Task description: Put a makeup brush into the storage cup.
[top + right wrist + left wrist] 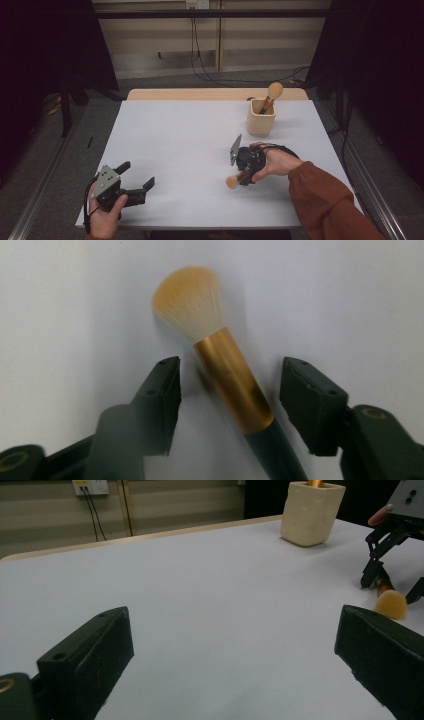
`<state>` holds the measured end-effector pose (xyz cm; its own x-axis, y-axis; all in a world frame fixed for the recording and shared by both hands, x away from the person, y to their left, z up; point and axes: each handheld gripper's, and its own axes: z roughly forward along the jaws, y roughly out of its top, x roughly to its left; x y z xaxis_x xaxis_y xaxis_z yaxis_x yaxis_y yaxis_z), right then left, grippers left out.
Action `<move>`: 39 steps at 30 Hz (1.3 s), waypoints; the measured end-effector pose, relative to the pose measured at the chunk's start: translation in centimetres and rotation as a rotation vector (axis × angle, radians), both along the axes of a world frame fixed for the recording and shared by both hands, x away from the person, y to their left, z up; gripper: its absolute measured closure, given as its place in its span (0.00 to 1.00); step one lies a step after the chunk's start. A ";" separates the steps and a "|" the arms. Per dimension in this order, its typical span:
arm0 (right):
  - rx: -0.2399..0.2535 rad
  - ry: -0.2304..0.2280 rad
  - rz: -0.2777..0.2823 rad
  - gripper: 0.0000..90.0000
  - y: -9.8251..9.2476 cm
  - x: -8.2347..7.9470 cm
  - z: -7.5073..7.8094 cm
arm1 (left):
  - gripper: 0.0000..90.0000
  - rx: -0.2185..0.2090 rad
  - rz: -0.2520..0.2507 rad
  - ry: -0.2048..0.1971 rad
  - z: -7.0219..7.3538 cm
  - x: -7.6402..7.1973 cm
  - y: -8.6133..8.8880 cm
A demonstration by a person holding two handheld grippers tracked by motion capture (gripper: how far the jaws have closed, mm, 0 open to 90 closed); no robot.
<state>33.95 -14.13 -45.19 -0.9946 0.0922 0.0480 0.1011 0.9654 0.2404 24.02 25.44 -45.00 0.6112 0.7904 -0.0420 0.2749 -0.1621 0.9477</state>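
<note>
A makeup brush (225, 375) with pale orange bristles, a gold ferrule and a dark handle lies on the white table (190, 140). My right gripper (230, 372) points down over it, one jaw on each side of the ferrule. Table shows in the gap on both sides, so the pads are not pressing on it. In the high view this gripper (243, 175) is right of centre, with the brush head (232, 182) poking out towards the front. My left gripper (137, 174) rests at the front left, open wide with nothing between its jaws.
A pale wooden cup (260, 120) stands at the back right of the table with a second brush (274, 91) upright in it. In the left gripper view the cup (311, 512) is far ahead, beyond the right gripper (390, 587).
</note>
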 end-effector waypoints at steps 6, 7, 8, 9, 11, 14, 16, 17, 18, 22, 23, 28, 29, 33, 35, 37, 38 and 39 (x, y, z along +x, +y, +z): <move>-0.006 -0.019 0.021 0.54 0.2 -0.4 0.0 | 0.02 0.001 -0.002 0.002 0.0 0.0 -0.1; -0.011 -0.019 0.025 0.56 0.2 -0.5 0.1 | 0.02 0.002 -0.001 0.002 0.0 0.0 -0.1; -0.015 -0.013 0.028 0.59 0.3 -0.6 0.1 | 0.02 0.001 -0.002 0.002 0.0 0.0 -0.1; -0.020 -0.011 0.035 0.62 0.4 -0.6 0.2 | 0.02 0.002 -0.002 0.002 0.0 0.0 -0.1; -0.023 -0.005 0.025 0.64 0.5 -0.5 0.2 | 0.02 0.001 -0.003 0.001 0.0 0.0 -0.1; -0.053 0.002 0.025 0.69 0.8 -0.6 0.3 | 0.02 0.000 -0.003 0.002 0.0 0.0 -0.1; -0.063 -0.001 0.033 0.73 1.0 -0.5 0.3 | 0.02 0.000 -0.003 0.001 0.0 0.0 -0.1; -0.064 0.003 0.037 0.75 1.0 -0.5 0.3 | 0.02 0.001 -0.002 0.002 0.0 0.0 -0.1; -0.067 0.004 0.039 0.78 1.1 -0.5 0.4 | 0.02 -0.001 -0.003 0.002 0.0 0.1 -0.1; -0.069 0.010 0.030 0.82 1.1 -0.5 0.4 | 0.02 -0.001 -0.002 0.001 0.0 0.0 0.0; -0.068 0.009 0.030 0.82 1.1 -0.5 0.4 | 0.02 0.000 -0.002 0.001 0.0 0.0 -0.1; -0.044 0.001 0.021 0.82 0.8 -0.7 0.4 | 0.02 -0.007 0.005 0.001 0.0 0.0 0.0; -0.040 0.005 0.015 0.82 0.7 -0.6 0.4 | 0.02 -0.004 0.004 0.000 0.0 0.0 0.0; -0.037 0.006 0.015 0.82 0.7 -0.5 0.4 | 0.02 -0.006 0.006 0.001 0.0 0.0 0.0; -0.038 0.005 0.009 0.82 0.6 -0.5 0.4 | 0.02 -0.005 0.006 0.001 0.0 0.0 0.1; -0.028 0.000 -0.001 0.82 0.4 -0.4 0.6 | 0.02 -0.006 0.007 0.000 0.0 0.0 0.1; -0.020 -0.001 -0.009 0.82 0.3 -0.3 0.7 | 0.02 -0.006 0.007 0.001 0.0 0.0 0.1; -0.006 -0.008 -0.026 0.82 0.0 -0.3 0.9 | 0.02 -0.004 0.007 0.001 0.0 0.0 0.1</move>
<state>33.68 -14.09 -44.30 -0.9922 0.1185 0.0394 0.1244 0.9640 0.2352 24.03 25.52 -45.01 0.6057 0.7943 -0.0458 0.2768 -0.1565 0.9481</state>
